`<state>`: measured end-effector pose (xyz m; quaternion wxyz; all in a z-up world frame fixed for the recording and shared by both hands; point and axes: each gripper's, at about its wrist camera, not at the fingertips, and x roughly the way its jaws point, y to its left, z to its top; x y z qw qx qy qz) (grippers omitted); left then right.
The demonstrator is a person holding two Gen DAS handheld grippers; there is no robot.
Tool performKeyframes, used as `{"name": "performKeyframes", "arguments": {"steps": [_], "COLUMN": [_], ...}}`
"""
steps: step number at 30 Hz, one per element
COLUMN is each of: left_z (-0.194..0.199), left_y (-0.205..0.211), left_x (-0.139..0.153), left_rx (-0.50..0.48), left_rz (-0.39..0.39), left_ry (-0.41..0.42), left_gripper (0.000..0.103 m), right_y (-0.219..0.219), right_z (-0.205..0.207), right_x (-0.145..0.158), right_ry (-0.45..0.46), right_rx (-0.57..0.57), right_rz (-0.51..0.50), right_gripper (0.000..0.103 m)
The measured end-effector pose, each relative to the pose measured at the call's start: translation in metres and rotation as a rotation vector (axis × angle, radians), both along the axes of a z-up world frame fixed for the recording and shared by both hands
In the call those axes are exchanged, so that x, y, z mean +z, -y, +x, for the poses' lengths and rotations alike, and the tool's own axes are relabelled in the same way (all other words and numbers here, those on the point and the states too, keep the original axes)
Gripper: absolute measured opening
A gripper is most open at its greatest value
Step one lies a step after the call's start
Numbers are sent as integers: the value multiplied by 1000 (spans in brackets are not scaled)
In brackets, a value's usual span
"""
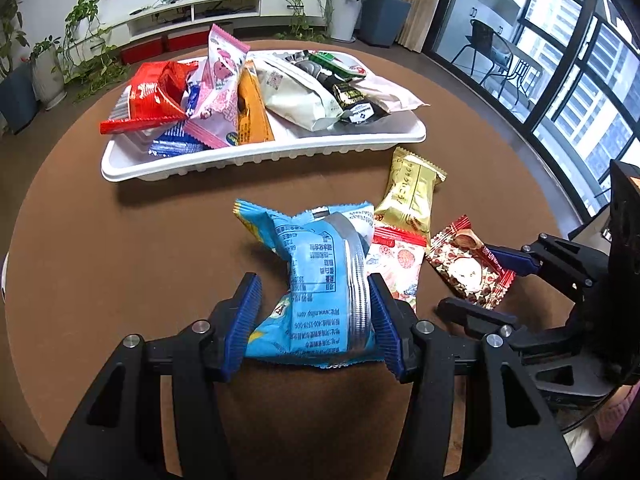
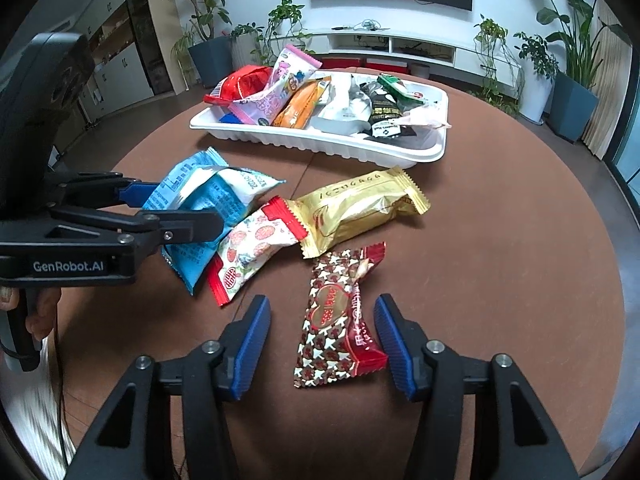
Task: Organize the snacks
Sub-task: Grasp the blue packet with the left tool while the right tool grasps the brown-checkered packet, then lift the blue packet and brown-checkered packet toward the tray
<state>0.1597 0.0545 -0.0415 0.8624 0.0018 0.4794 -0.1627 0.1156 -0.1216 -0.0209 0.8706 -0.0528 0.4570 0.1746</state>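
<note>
Your left hand-held gripper [image 1: 316, 322] has the blue snack packet [image 1: 320, 280] between its jaws. The right pad presses the silver seam, but the left pad shows a sliver of gap in the left wrist view, so I judge this a light, partly closed hold — not a firm clamp. The packet looks raised at its near end and crumpled in the middle.

Your right hand-held gripper [image 2: 322, 344] is wide open and grips nothing. It straddles the red star-patterned candy packet [image 2: 340, 320], which lies flat on the table [image 2: 500, 280], with the right pad just beside its red end and the left pad well apart from it.

Further out, the red-and-white strawberry packet [image 2: 252, 248] lies against the blue one, and the gold packet [image 2: 360, 208] overlaps its far end. Beyond them sits the white tray [image 2: 320, 144], already heaped with snacks.

What could go wrong from here:
- The blue packet is puffy and slick; with so little bite it may slide out as you carry it to the tray.
- Lifting it may drag the strawberry packet along, since the two touch.
- If you close the right jaws off-centre, the candy may skid sideways — centre it first.
- The tray is crowded on its left side, so a dropped packet could tip over the rim; the nearer right part looks less full.
</note>
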Motion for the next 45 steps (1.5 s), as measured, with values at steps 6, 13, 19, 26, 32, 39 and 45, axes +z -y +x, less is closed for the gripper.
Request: {"name": "performKeyframes", "arguments": {"steps": [6,13,19,26,32,39,45], "left_z": [1,-1,-8,-15,-18,-22,-25], "left_y": [0,-5,-14,-15,-20,-24,-26], "left_x": [-11,-11,-7,-7,-6,-2,3], "left_rx": [-15,-9,7,13,21,22,21], "left_rz": [-6,-42,-63,-58,-88,-106,-126], "left_ry": [-2,-6,-2,3,-3,7,20], "left_gripper": [47,37,32,32,32,32,31], "right_y": [3,9,17,17,19,27,37], "right_z": [0,0,0,-5,-9,-10,-11], "right_x": [1,2,4,3,3,3,7], "right_ry": [7,-9,-24,-19,-18,-40,-52], "right_rx": [-1,-8,-24,-28,-31,-41,-59], "right_rz": [-23,26,102,101,121,196,286], "right_gripper": [36,28,21,21,19,18,18]}}
